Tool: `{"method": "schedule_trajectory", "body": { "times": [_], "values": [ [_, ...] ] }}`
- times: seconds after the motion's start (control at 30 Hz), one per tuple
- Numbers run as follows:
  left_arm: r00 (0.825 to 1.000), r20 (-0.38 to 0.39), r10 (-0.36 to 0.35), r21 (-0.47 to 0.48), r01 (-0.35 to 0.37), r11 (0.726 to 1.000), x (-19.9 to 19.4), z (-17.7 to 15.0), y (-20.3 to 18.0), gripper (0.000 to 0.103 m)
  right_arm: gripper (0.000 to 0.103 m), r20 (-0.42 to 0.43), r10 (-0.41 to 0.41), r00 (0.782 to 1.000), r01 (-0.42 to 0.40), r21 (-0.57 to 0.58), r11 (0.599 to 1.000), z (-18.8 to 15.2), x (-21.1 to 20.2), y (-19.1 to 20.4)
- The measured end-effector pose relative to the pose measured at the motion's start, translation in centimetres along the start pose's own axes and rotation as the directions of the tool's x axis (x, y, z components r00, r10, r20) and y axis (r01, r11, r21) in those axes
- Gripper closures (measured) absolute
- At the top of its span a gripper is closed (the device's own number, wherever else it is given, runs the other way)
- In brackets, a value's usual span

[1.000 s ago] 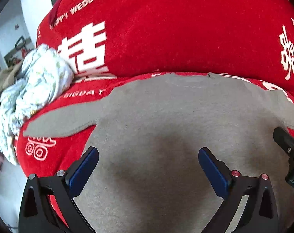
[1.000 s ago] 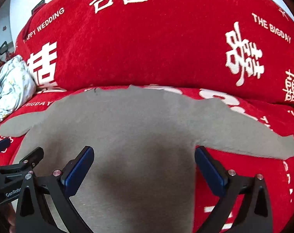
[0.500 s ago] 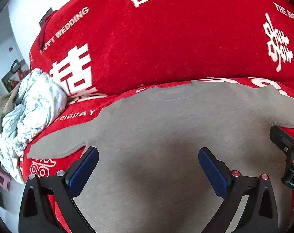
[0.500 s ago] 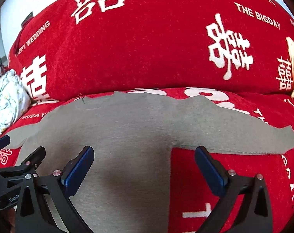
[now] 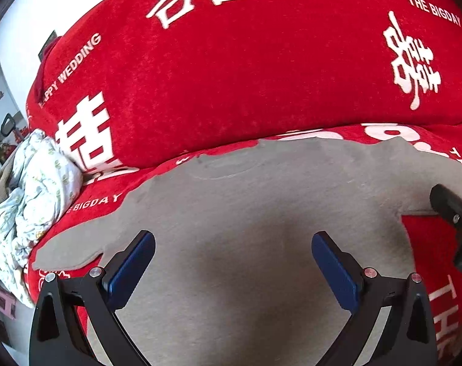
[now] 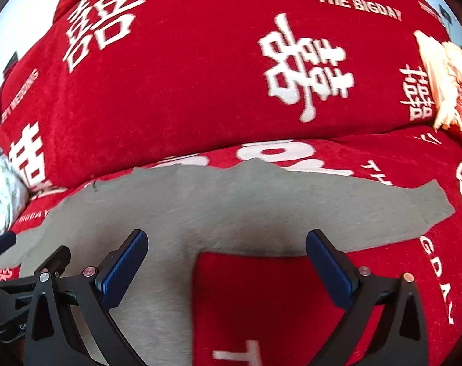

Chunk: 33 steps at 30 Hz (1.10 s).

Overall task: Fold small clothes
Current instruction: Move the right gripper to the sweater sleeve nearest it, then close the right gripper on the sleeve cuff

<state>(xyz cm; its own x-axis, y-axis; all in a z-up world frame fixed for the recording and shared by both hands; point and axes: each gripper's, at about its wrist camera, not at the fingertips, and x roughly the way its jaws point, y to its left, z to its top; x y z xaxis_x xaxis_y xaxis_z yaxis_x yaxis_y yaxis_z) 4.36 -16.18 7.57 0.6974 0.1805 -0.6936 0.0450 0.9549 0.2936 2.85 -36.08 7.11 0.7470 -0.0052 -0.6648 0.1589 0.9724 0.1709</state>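
Across the seat of a red plush sofa cover printed with white wedding characters [image 5: 231, 70], a small grey long-sleeved knit top [image 5: 246, 213] lies spread flat, its neckline toward the sofa's backrest and its two sleeves stretched out to either side. Above the body of this grey top the left tongs [image 5: 233, 254] hover with their blue-padded black fingers [image 5: 133, 263] spread wide and nothing between them, the fabric showing unbroken in the gap. Beyond the end of the top's left sleeve, against the backrest, sits a crumpled bundle of pale cloth with a small green print [image 5: 32, 195], apart from the grey top. At the top's right side, the right tongs [image 6: 227, 253] are likewise released, their fingers held wide; one blue pad [image 6: 122, 267] is over the grey body and the other over red seat, and the top's straight side edge and underarm corner fall between them. From that corner the right sleeve [image 6: 383, 207] runs outward over the seat, flat and unfolded. Far beyond that sleeve, at the corner of the backrest, a cream-coloured tasselled object [image 6: 441, 73] rests on the red cover. Part of the left tool's black frame shows at the edge of the right wrist view, close beside the right tongs above the grey top.
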Motion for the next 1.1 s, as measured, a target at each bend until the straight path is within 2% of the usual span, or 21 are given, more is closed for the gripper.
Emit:
{"method": "schedule_trajectory", "body": {
  "times": [0.17, 0.4, 0.63, 0.93, 1.1],
  "values": [
    [1.0, 0.003, -0.024, 0.024, 0.024, 0.999, 0.0, 0.8, -2.1, 0.0, 0.0, -0.005, -0.029, 1.0, 0.03, 0.046, 0.998, 0.5, 0.2, -2.4],
    [0.998, -0.006, -0.069, 0.049, 0.069, 0.996, 0.0, 1.8, -4.9, 0.0, 0.0, -0.01, -0.074, 0.997, 0.074, 0.052, 0.996, 0.9, 0.1, -4.6],
    [0.992, -0.011, -0.126, 0.077, 0.126, 0.989, 0.1, 2.9, -8.2, 0.0, 0.0, -0.021, -0.153, 0.988, 0.154, 0.127, 0.98, 1.9, -0.6, -9.8],
    [0.984, -0.062, -0.165, 0.082, 0.169, 0.982, 1.4, 3.5, -11.6, 0.0, 0.0, -0.076, -0.249, 0.965, 0.26, 0.248, 0.933, 2.7, -0.3, -17.5],
    [0.979, -0.083, -0.185, 0.078, 0.191, 0.978, 1.8, 3.8, -13.0, 0.0, 0.0, -0.135, -0.282, 0.95, 0.312, 0.342, 0.887, 1.8, 0.5, -21.3]
  ]
}}
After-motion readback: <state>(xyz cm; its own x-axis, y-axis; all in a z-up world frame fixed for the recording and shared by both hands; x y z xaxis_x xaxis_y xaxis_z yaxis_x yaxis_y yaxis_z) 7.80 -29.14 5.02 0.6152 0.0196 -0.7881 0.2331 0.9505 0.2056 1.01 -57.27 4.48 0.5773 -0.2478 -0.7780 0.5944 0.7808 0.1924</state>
